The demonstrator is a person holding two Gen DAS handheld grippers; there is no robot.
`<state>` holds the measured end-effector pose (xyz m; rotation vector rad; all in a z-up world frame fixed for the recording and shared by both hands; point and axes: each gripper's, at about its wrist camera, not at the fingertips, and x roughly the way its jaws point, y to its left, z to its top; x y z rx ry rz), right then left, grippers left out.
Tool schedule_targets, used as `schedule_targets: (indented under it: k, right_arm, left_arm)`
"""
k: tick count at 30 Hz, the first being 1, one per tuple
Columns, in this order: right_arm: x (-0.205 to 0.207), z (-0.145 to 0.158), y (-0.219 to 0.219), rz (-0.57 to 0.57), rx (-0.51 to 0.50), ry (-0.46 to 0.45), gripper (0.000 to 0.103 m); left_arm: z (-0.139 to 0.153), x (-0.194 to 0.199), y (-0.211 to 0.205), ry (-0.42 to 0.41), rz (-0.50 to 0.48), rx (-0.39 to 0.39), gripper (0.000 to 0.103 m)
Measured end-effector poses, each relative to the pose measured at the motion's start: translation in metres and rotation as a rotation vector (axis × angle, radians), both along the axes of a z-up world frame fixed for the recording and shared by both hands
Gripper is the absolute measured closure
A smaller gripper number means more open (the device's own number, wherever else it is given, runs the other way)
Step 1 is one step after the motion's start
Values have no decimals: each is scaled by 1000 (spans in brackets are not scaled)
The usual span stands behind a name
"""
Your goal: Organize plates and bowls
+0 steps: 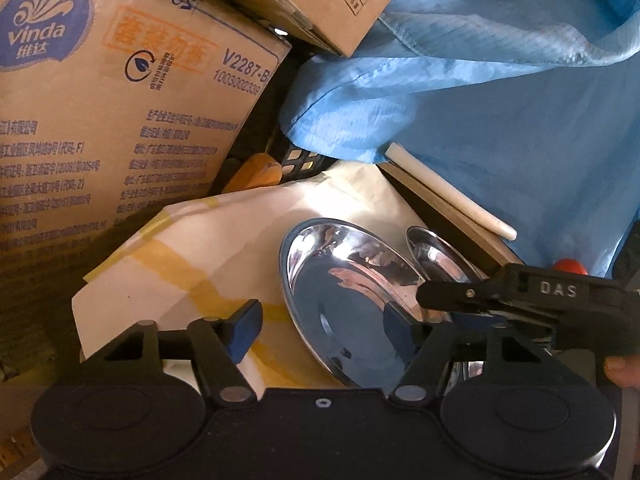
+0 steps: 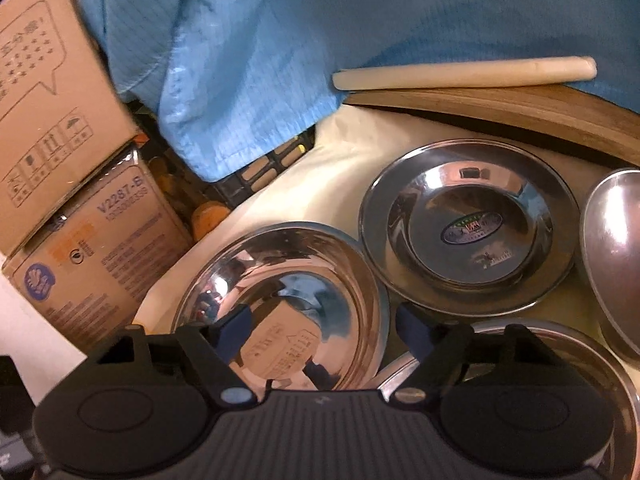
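Observation:
A shiny steel bowl (image 1: 340,296) sits on a white cloth (image 1: 180,248); it also shows in the right wrist view (image 2: 288,292). My left gripper (image 1: 320,328) is open, its right finger over the bowl's near rim. My right gripper (image 2: 320,332) is open and straddles the bowl's near right rim; it shows in the left wrist view (image 1: 520,304) reaching in from the right. A steel plate with a label (image 2: 468,224) lies behind. Another plate (image 2: 560,360) lies under my right gripper. A further steel dish (image 2: 616,248) is at the right edge.
Cardboard boxes (image 1: 112,112) stand to the left. A blue garment (image 1: 500,80) hangs behind. A pale rolling pin (image 2: 464,74) lies on a wooden board (image 2: 520,108). A black crate (image 2: 264,172) is at the back.

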<state>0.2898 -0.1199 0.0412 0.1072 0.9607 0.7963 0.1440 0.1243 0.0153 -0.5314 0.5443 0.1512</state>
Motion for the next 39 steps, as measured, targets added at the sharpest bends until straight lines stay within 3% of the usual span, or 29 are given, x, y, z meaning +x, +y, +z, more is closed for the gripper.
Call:
schedule_targets:
  k: [10,18,29,39]
  right_arm:
    - [-2,-7,-7,-106,15,21,58]
    - [-11,-9,-19,-148,74,16,75]
    - [-38,13,-36,-156,169,-108,75]
    - [-70,23,-109,-314,184,-194,75]
  left_arm:
    - [-4,-7,11,-43,38,-61,73]
    - [-3,-11,16,-44,68,-52,81]
    - [20,-23,6,-117,53,2,81]
    - [28,-3,-44,-142,-122,14,81]
